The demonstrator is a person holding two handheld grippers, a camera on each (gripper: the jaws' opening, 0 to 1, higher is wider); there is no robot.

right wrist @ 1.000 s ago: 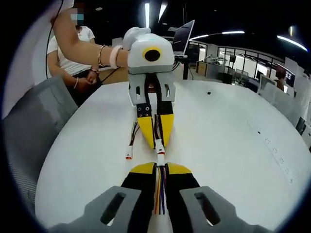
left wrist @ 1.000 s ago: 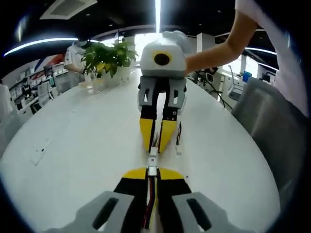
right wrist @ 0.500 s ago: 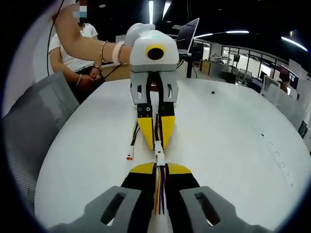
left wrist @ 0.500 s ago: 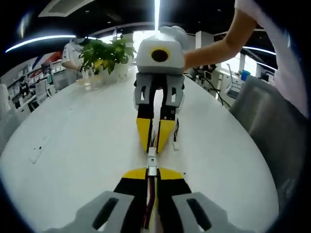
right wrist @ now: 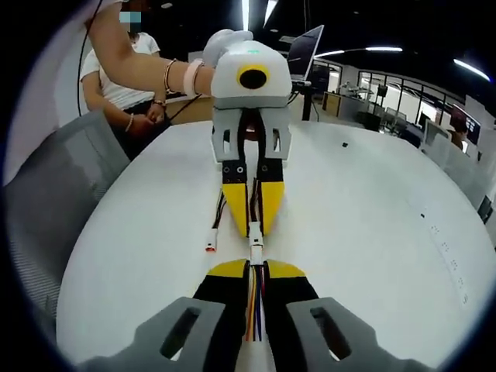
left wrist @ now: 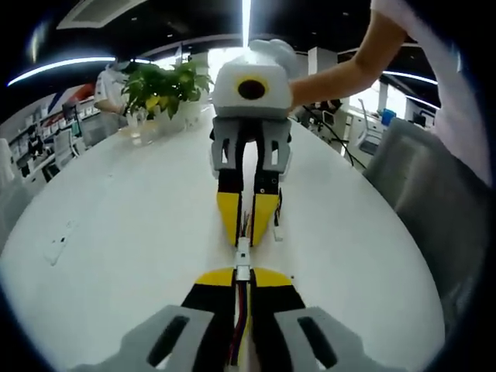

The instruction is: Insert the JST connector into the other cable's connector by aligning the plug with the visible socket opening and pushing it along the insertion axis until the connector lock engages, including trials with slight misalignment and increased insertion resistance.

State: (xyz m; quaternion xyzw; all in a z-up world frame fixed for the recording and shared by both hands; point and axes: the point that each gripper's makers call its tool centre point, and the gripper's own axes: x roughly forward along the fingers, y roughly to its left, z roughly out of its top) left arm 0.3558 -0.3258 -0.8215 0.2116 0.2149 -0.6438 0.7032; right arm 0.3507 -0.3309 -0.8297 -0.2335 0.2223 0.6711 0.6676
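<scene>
Fingers of your left gripper are pinched on the red-wire connector right at its body, so it can't pivot. Your right gripper is clamped likewise on the multicolour-wire connector. Tips face each other just above the tabletop, housings touching in line; lock not judged engaged. Spare lead lies beside, clear of the axis.

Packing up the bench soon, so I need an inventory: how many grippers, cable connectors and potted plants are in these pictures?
Grippers: 2, the left gripper and right gripper
White cable connectors: 3, the mating pair and a loose connector on the table
Potted plants: 1
Total: 6
</scene>
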